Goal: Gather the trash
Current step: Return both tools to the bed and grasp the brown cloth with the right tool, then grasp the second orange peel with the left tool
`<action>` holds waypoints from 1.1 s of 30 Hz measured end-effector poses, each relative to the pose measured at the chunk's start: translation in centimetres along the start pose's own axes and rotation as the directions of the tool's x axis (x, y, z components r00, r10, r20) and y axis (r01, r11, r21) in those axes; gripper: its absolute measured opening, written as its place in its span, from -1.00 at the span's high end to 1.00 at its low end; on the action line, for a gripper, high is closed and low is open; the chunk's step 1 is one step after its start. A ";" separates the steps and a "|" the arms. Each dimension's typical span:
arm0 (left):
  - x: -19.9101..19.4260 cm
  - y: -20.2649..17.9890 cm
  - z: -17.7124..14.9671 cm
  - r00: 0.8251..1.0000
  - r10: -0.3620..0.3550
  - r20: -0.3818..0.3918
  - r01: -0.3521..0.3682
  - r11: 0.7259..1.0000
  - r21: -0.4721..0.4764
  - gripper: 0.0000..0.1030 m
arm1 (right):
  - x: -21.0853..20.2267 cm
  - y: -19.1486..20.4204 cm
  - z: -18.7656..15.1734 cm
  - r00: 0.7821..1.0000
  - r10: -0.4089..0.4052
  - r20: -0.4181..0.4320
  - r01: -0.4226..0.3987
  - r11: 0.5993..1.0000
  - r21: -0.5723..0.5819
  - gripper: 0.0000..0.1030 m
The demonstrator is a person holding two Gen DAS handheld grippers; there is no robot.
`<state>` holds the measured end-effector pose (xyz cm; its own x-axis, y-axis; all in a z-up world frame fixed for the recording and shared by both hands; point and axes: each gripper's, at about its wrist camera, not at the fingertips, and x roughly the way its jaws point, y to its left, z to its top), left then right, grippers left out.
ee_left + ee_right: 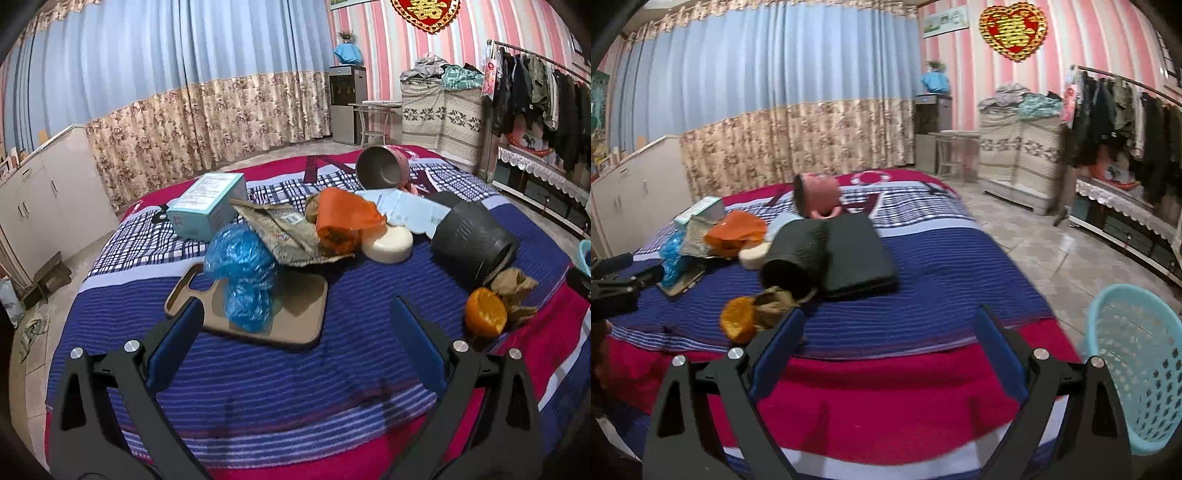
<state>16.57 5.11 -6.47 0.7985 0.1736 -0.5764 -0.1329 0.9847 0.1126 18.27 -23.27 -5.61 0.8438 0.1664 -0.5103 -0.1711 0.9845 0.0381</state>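
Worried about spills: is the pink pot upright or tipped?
Tipped. The pink pot lies on its side on the bed, mouth facing sideways.

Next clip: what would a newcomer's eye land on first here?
Probably the heap of clutter on the striped blue and red bedspread: a crumpled blue plastic bag lying on a tan cutting board, with a halved orange off to the right. Then the light blue perforated plastic basket beside the bed, in the right wrist view.
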 end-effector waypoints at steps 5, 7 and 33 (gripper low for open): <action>0.4 0.8 -1.0 1.000 -0.003 -0.014 0.003 1.000 -0.013 -0.89 | 1.4 2.4 -0.3 0.999 0.036 -0.036 -0.037 0.999 -0.024 -0.77; 0.7 1.3 -1.3 1.000 -0.006 -0.022 0.005 1.000 -0.030 -0.89 | 1.8 3.2 -0.5 0.998 0.042 -0.051 -0.044 0.998 -0.042 -0.77; 0.7 -3.6 -0.8 0.987 -0.142 -0.080 0.140 0.990 -0.027 -0.89 | 2.2 2.7 -0.9 0.986 0.151 -0.073 -0.153 0.988 -0.019 0.31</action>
<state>17.18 1.69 -7.91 0.7596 0.0324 -0.6495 -0.0351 0.9993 0.0087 19.16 -20.35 -7.42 0.7690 0.3087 -0.5597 -0.3075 0.9463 0.0995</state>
